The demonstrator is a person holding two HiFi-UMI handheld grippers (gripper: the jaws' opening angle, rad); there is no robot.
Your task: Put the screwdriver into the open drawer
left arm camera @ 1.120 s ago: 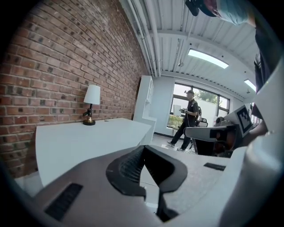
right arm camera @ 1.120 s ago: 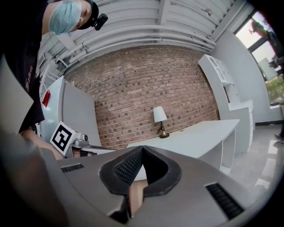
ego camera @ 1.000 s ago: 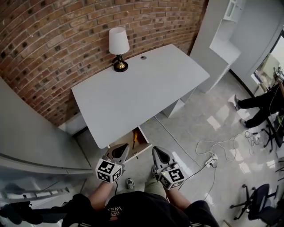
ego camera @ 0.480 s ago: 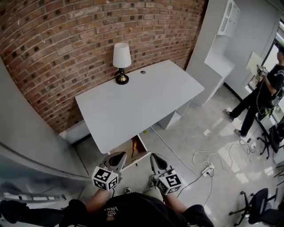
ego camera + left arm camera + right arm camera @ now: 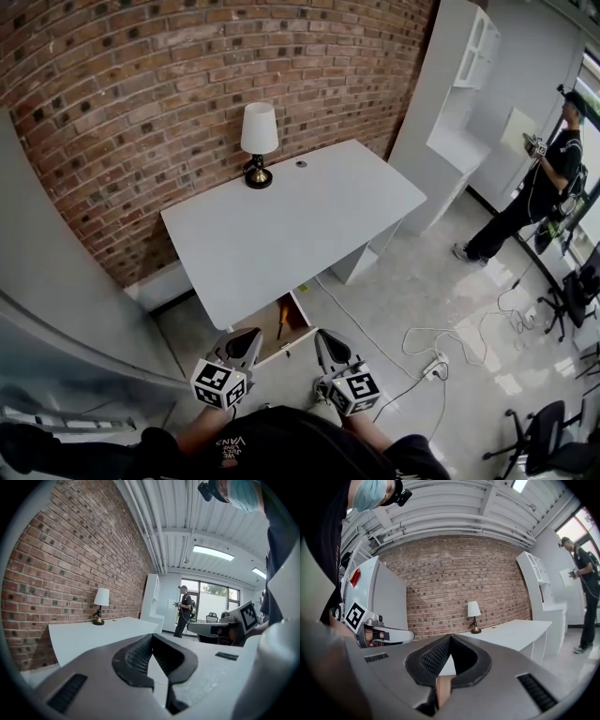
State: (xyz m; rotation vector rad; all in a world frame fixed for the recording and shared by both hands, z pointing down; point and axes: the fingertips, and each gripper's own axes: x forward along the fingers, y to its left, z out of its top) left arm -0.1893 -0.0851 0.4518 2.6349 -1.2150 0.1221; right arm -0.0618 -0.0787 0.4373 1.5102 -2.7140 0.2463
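Observation:
The open drawer (image 5: 292, 330) juts out under the front edge of the white desk (image 5: 291, 216). Inside it lies an orange-handled screwdriver (image 5: 281, 319). My left gripper (image 5: 247, 340) and right gripper (image 5: 324, 339) hover side by side just short of the drawer, close to my body. Both are shut with nothing between the jaws. In the left gripper view the shut jaws (image 5: 151, 637) point toward the desk (image 5: 93, 630). The right gripper view shows the same shut jaws (image 5: 451, 637) and the desk (image 5: 511, 632). The drawer is hidden in both gripper views.
A lamp (image 5: 259, 141) stands at the desk's back edge against the brick wall. A white shelf unit (image 5: 450, 122) is to the right. Cables and a power strip (image 5: 433, 368) lie on the floor. A person (image 5: 534, 187) stands at far right near office chairs (image 5: 544, 422).
The head view has pulled back and up, so desk and drawer sit farther off. Both grippers stay shut and close together. The person at the right now stands upright.

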